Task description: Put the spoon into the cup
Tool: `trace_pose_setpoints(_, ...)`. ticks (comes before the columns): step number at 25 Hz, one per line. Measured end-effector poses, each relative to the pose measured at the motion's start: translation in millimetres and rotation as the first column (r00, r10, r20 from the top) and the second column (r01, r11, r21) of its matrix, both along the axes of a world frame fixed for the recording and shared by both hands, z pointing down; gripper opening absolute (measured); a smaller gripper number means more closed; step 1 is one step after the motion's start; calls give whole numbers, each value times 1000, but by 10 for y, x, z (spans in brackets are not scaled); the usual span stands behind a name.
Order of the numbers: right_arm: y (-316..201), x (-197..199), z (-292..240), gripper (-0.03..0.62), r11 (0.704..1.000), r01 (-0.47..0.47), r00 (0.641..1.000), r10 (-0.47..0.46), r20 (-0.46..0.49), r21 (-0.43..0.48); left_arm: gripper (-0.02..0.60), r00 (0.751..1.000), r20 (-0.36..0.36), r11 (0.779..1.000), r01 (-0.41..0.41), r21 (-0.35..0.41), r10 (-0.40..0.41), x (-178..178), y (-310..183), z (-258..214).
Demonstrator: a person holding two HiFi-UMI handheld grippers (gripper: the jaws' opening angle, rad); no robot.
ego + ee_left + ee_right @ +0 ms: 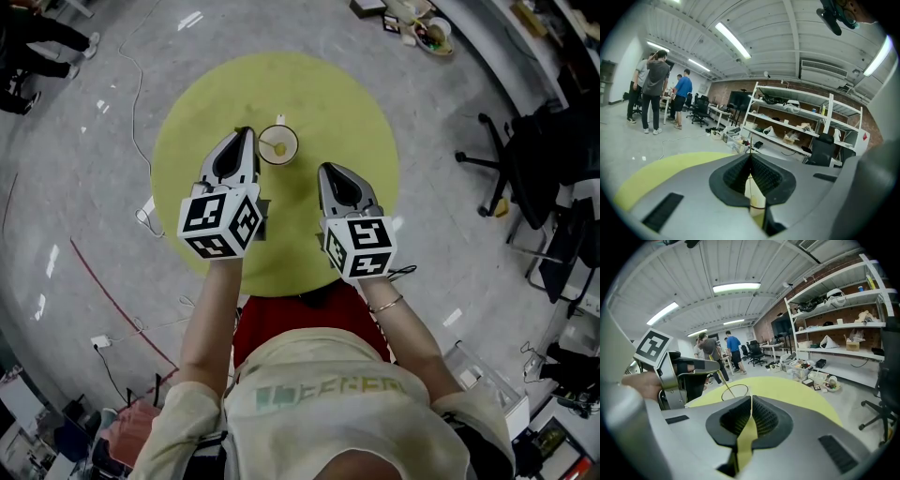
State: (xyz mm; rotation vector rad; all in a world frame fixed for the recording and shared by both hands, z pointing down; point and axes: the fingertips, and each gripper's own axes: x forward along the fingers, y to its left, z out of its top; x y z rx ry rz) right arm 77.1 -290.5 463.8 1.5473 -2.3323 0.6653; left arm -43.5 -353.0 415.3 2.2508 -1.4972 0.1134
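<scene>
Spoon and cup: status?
Left hand-held gripper shut on thin yellow spoon, lower end inside pale round cup. Right hand-held gripper shut, empty. Nothing in the way.

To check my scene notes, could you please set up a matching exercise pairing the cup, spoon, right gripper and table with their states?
Things:
1. cup
2. spoon
3. right gripper
4. table

States:
A. round, yellow-green
B. jaws together, nothing between them
C. leaning in the cup, handle gripped by the left gripper
D. upright on the table

Pairs: 1-D, 2-C, 3-B, 4-A
</scene>
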Motion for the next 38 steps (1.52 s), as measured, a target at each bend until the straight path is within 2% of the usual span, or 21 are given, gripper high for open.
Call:
trace_pose_setpoints(21, -123, -89, 347, 37, 995, 37, 999, -40, -34, -92, 24, 999, -24, 997, 23, -79, -25, 20, -113, 407)
trace_pose_setpoints(38, -87, -95, 429, 37, 991, 44, 998, -49, -39, -125, 25, 997, -48, 995, 48, -91, -52, -68, -155, 480)
